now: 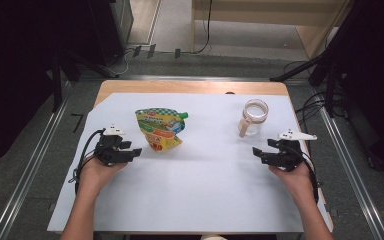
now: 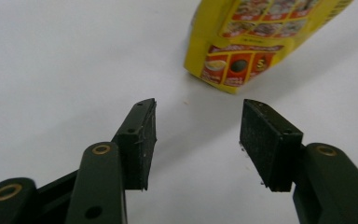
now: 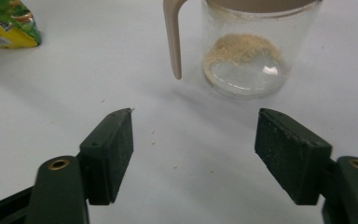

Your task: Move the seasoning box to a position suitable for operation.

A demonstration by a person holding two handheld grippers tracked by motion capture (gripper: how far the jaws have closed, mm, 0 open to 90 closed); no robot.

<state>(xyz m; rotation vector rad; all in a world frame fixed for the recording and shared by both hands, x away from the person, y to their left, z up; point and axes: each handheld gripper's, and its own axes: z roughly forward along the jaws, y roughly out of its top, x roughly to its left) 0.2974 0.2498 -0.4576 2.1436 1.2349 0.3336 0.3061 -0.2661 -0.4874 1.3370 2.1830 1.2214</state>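
Left gripper [image 1: 136, 150] spread wide, empty; yellow pouch [image 1: 161, 129] just beyond its fingertips [image 2: 142, 122], lying flat. Right gripper [image 1: 256, 151] likewise gaping, nothing held; glass jar [image 1: 254, 118] upright ahead of its fingers [image 3: 115, 140], crumbs between.

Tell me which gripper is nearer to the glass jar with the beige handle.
Right. The right gripper sits just on the person's side of the glass jar, jaws open and aimed at it. The left gripper is far across the table, beside the yellow pouch.
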